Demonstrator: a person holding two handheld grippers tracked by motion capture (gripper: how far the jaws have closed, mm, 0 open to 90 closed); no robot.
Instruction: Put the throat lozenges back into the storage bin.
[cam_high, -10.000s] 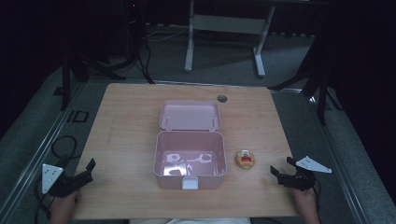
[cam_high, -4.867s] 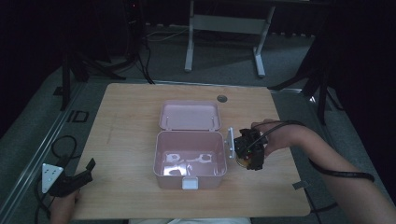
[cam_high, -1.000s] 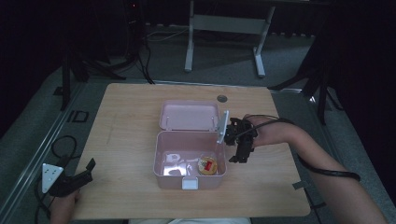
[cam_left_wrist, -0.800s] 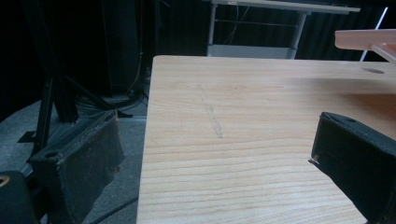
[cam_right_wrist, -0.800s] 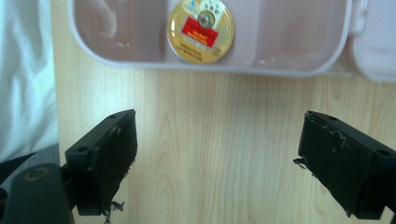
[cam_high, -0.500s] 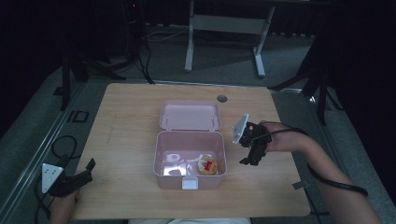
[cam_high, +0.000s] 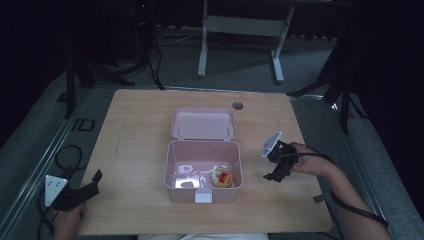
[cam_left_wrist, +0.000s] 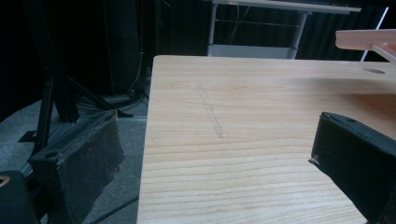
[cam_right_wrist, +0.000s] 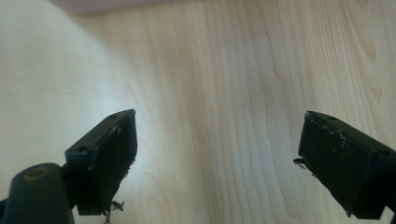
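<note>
1. I see bare counter (cam_high: 135, 150) left of the pink box (cam_high: 203, 172), free to pass.
2. The raised lid (cam_high: 202, 124) blocks the box's far side.
3. Right of it, my right hand-held gripper (cam_high: 272, 172) hangs above open counter.

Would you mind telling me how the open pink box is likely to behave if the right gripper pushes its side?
The pink box looks like thin plastic holding just one small round item, so it is probably light and would slide on the smooth wooden table. Its lid, hinged open behind, may wobble.

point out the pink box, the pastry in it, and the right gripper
pink box (cam_high: 202, 196), high view, its front wall by the latch
pastry (cam_high: 222, 177), high view, its red centre
right gripper (cam_high: 270, 176), high view, between the tips of its open jaws
</note>
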